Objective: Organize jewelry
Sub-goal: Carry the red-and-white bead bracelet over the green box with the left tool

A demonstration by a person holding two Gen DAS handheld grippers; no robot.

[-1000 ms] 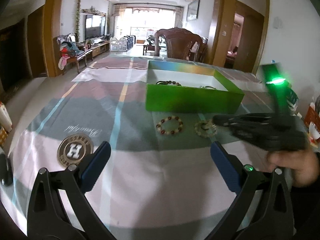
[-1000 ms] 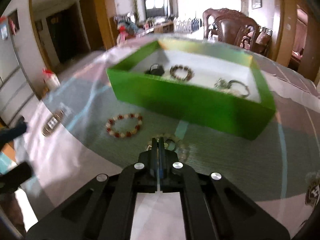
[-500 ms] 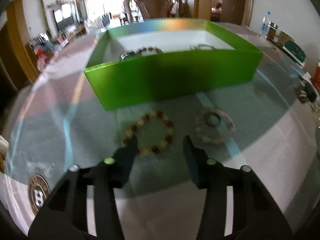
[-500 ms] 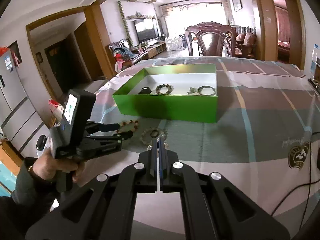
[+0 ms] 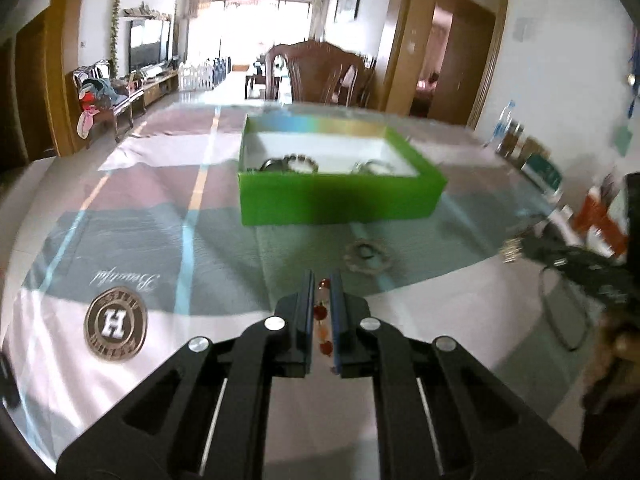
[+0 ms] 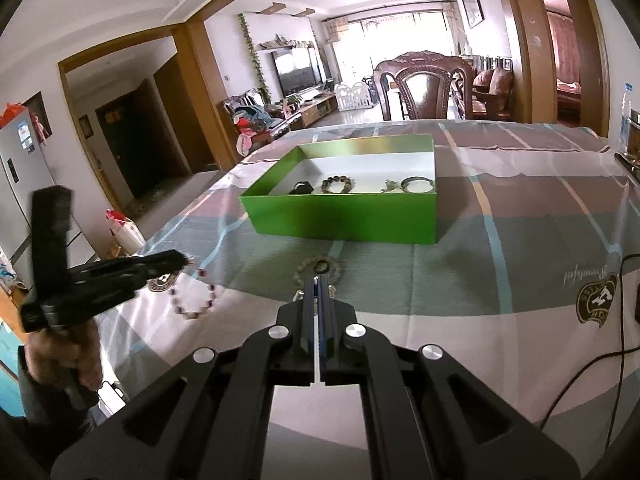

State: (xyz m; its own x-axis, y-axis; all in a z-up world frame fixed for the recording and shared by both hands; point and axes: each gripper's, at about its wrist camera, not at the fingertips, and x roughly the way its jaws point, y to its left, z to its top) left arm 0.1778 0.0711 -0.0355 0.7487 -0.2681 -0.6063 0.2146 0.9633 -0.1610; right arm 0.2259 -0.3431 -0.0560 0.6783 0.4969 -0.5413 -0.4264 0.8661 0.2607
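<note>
The left gripper (image 5: 320,280), angled downward, has just clamped the red-beaded bracelet (image 5: 323,312); the green box (image 5: 340,200) sits at twelve o'clock. The right gripper (image 6: 319,280) is clenched empty.

Two wrist cameras over one table

Each view looks forward and down along its own fingers, low above the tablecloth (image 5: 120,208). Both face the green box (image 5: 340,200) and share it, plus the pale bracelet (image 6: 318,268) before it
</note>
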